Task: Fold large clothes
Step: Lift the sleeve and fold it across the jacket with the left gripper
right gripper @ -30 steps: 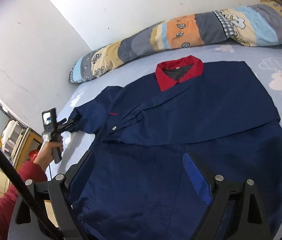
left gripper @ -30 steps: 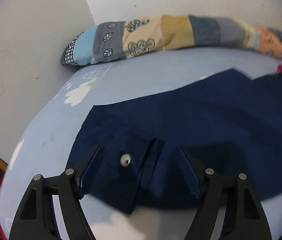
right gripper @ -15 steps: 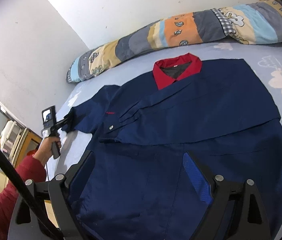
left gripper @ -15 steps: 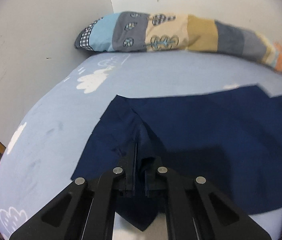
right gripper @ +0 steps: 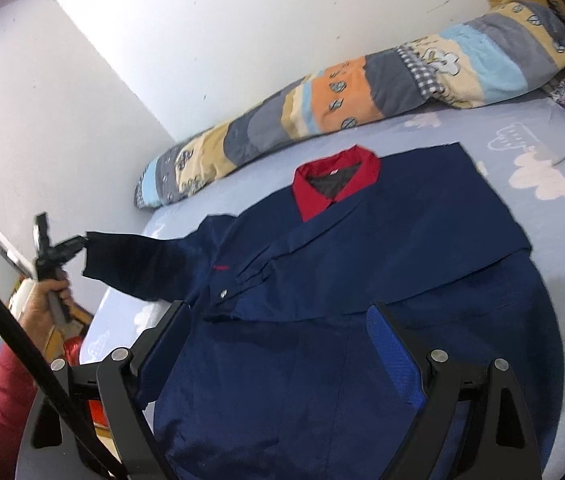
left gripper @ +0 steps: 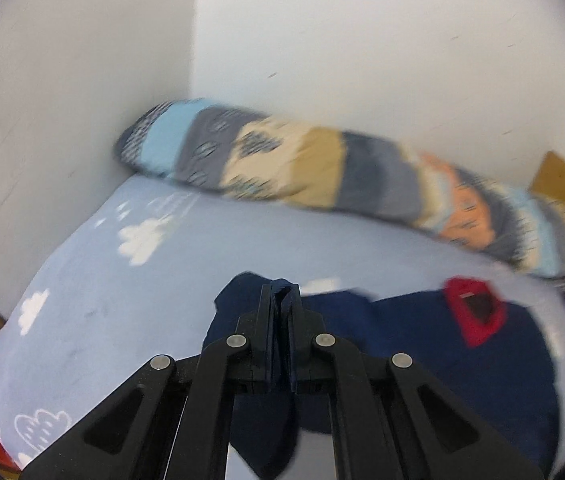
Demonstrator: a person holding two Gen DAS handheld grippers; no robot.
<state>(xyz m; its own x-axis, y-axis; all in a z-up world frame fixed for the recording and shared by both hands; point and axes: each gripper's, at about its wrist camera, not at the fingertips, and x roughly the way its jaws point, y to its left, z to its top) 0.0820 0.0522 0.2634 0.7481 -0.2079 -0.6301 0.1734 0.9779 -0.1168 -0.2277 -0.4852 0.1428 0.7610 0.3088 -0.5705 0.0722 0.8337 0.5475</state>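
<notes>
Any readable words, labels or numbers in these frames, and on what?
None can be read.
Red embroidered mark on the navy jacket chest: too small to read.
White tag inside the red collar: too small to read.

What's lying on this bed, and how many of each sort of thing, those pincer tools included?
Navy jacket with a red collar: 1
Long patchwork pillow: 1
Pincer tools: 2, the left gripper clamped on the jacket's sleeve, the right gripper open above the jacket
Total: 4
</notes>
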